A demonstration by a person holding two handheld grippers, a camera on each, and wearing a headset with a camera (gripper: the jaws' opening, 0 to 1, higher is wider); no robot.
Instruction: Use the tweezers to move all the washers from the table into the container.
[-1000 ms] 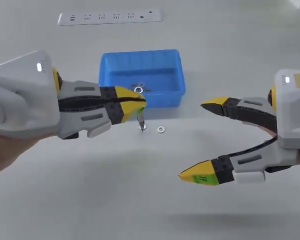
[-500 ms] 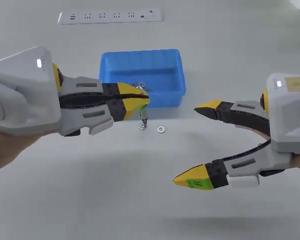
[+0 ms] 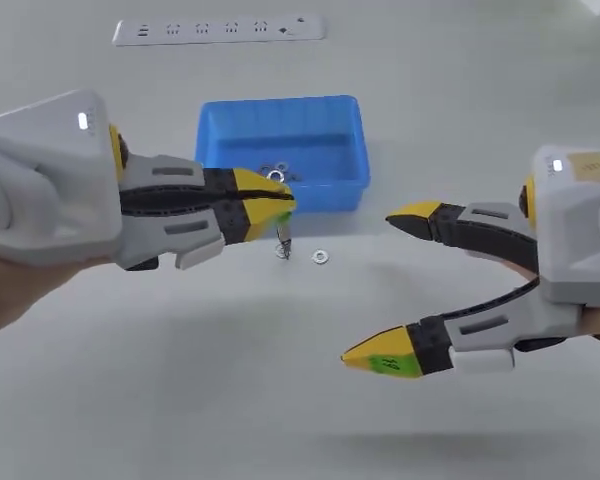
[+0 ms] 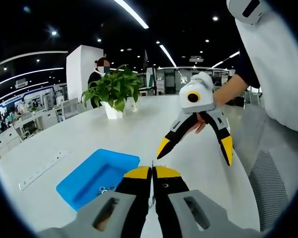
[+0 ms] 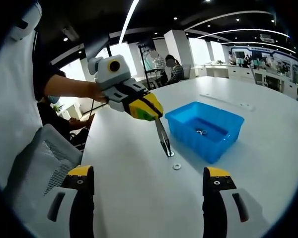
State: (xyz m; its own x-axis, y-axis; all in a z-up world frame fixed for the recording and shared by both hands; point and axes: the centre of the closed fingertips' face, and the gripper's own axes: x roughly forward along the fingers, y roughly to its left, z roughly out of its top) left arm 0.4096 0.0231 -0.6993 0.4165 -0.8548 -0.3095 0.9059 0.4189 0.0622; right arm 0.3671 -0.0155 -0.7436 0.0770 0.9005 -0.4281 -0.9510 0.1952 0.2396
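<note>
Steel tweezers: clamped between the fully closed jaws of the left gripper. They point down from its yellow tips, and their points meet the table at the first washer. Whether the points pinch that washer is too small to tell.
First washer: lies flat on the table, just in front of the container.
Second washer: lies flat on the table just beside the first, on the side toward the right gripper, with nothing touching it.
Container: a blue, rectangular, open-topped box. A small cluster of loose washers lies on its floor.
Left gripper: holds only the upper end of the tweezers and hangs over the container's front wall.
Right gripper: jaws spread wide with nothing between them. It is above bare table and apart from both washers.
Table: pale grey and smooth.
Power strip: white, lying flat beyond the container.
</note>
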